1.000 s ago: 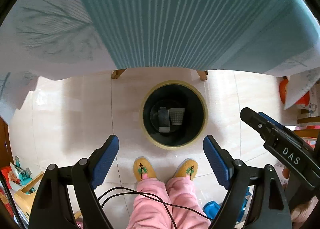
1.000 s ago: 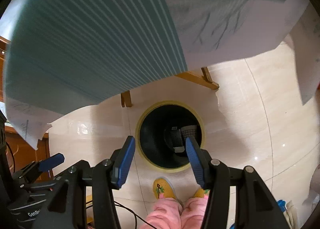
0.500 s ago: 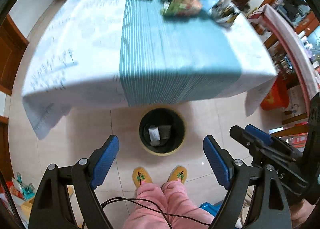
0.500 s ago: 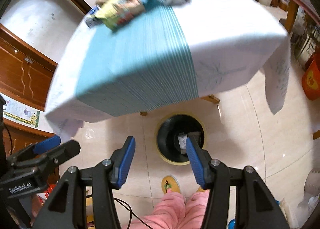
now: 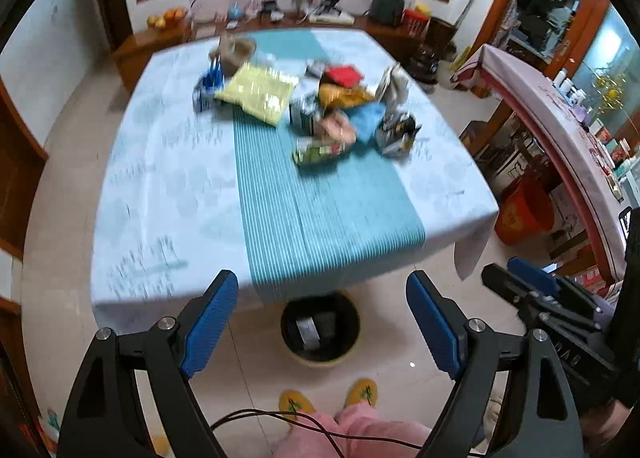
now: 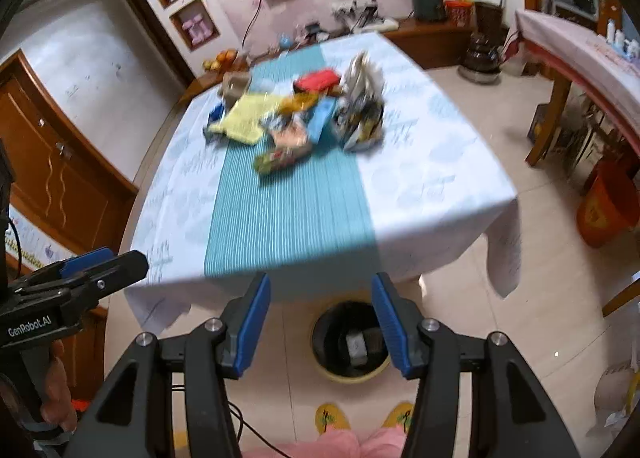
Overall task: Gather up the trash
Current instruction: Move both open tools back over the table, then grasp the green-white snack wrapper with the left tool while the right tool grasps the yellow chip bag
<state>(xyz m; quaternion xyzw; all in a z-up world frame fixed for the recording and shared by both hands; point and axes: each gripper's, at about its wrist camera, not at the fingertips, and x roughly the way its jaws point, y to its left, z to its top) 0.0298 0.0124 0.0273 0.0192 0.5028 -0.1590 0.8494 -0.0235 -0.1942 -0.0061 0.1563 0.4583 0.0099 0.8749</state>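
Note:
A pile of trash (image 5: 320, 105) (image 6: 304, 113) lies on the far half of a table (image 5: 168, 193) (image 6: 432, 185) with a white cloth and a teal striped runner: a yellow bag, a red packet, a blue wrapper and crumpled packaging. A black bin with a yellow rim (image 5: 320, 332) (image 6: 350, 342) stands on the floor at the table's near edge, with a few pieces inside. My left gripper (image 5: 322, 322) hangs open and empty above the bin. My right gripper (image 6: 320, 326) is open too, with a narrower gap and nothing between its blue pads.
The person's pink trousers and yellow slippers (image 5: 332, 398) show at the bottom. A red bucket (image 5: 524, 217) (image 6: 608, 201) stands right of the table. A second covered table (image 5: 560, 109) lies at the right, wooden cabinets (image 6: 60, 177) at the left, a sideboard (image 5: 320, 21) behind.
Both grippers have risen from just over the bin, below the table's edge, to above the tabletop. The trash pile and the room have come into view. Their openings are unchanged.

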